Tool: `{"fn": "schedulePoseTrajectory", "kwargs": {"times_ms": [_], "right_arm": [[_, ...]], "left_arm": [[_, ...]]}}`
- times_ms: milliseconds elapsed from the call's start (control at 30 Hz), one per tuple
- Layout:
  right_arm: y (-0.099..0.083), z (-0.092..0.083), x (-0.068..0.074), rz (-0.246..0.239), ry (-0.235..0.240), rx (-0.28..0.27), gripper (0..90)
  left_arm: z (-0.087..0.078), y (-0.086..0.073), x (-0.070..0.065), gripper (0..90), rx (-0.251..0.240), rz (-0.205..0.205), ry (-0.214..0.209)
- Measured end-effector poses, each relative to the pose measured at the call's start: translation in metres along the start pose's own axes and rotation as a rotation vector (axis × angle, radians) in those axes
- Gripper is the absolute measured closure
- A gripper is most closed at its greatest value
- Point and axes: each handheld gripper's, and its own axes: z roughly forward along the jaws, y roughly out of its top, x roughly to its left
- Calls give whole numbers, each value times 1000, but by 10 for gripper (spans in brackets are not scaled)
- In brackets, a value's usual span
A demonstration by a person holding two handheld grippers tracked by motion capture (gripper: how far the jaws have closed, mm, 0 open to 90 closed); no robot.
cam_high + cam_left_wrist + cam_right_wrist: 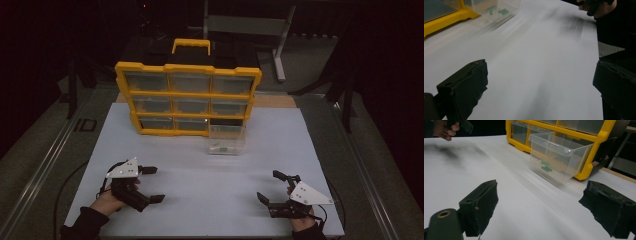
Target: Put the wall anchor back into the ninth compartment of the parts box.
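Left gripper (151,184) and right gripper (270,186) wide open and empty, well short of clear drawer (227,139) pulled from yellow organizer (187,97), green pieces (546,166) inside.

Cabinet at the back, grippers at the front

The drawer cabinet (188,98) stands at the table's (200,170) far edge — one drawer (227,139) pulled out before its lower right corner, small parts (546,166) inside; left gripper (152,184) near-left, right gripper (270,186) near-right, well apart.
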Motion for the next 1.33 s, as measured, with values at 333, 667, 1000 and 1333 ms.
{"fn": "schedulePoseTrajectory", "kwargs": {"times_ms": [333, 667, 1000, 1333], "right_arm": [[0, 0, 0, -3, -2, 1, 118], [0, 0, 0, -2, -3, 4, 118], [-1, 0, -1, 3, -7, 9, 118], [-2, 1, -2, 8, -7, 16, 118]], "left_arm": [[-6, -16, -6, 3, 0, -8, 34], [-14, -31, -7, 3, -2, -14, 99], [-16, -36, -4, 3, -14, -20, 149], [-14, -37, -5, 3, -12, -7, 158]]}}
